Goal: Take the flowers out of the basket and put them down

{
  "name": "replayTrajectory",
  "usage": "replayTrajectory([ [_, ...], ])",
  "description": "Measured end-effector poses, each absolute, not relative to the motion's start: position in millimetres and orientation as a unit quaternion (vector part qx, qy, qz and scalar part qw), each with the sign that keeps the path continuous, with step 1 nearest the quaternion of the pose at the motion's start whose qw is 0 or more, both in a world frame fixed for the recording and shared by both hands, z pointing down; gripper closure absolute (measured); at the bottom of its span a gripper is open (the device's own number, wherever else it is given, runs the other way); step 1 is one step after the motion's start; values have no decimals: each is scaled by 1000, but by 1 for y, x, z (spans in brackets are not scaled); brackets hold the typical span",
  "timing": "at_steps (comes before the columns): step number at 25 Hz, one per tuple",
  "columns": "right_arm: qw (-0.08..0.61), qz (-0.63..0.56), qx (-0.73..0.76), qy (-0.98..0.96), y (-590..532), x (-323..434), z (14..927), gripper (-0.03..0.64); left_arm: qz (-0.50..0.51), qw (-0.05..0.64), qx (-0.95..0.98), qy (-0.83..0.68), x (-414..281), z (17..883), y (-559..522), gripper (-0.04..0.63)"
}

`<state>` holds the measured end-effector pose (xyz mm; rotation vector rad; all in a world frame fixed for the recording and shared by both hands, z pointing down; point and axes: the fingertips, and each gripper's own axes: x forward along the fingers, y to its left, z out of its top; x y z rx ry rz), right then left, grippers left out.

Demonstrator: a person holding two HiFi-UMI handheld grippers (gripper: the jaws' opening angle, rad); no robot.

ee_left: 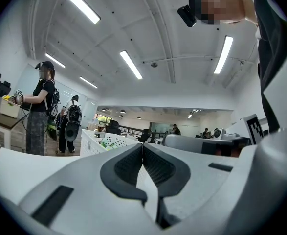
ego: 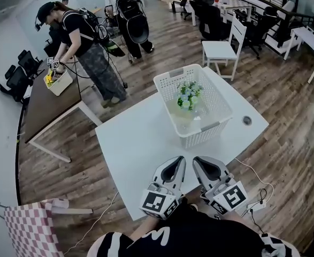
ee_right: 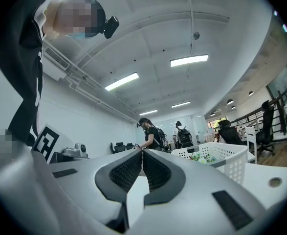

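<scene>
Bare tabletop [ego: 135, 138] lies open before the basket [ego: 202, 135], whose walls ring the flowers [ego: 189, 94]; top apparently uncovered.

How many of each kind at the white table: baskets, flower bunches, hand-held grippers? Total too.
basket: 1
flower bunch: 1
hand-held gripper: 2 (left hand-held gripper, right hand-held gripper)
total: 4

Bright ceiling strip lights [ee_left: 80, 5]; strong fisheye edge distortion.
</scene>
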<state>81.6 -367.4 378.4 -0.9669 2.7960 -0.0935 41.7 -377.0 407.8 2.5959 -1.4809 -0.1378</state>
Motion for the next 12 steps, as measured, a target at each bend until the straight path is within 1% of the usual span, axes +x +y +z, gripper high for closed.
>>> replayTrajectory([
  [4, 96, -16, -330, 939, -391, 76, 368, 595, -50, 73, 865, -495, 28, 410, -403, 591],
  [8, 98, 3, -335, 937, -420, 70, 352, 595, -48, 87, 859, -503, 13, 405, -431, 591],
  [12, 98, 20, -336, 936, -447, 63, 336, 595, -73, 69, 858, -504, 0, 395, -458, 591],
])
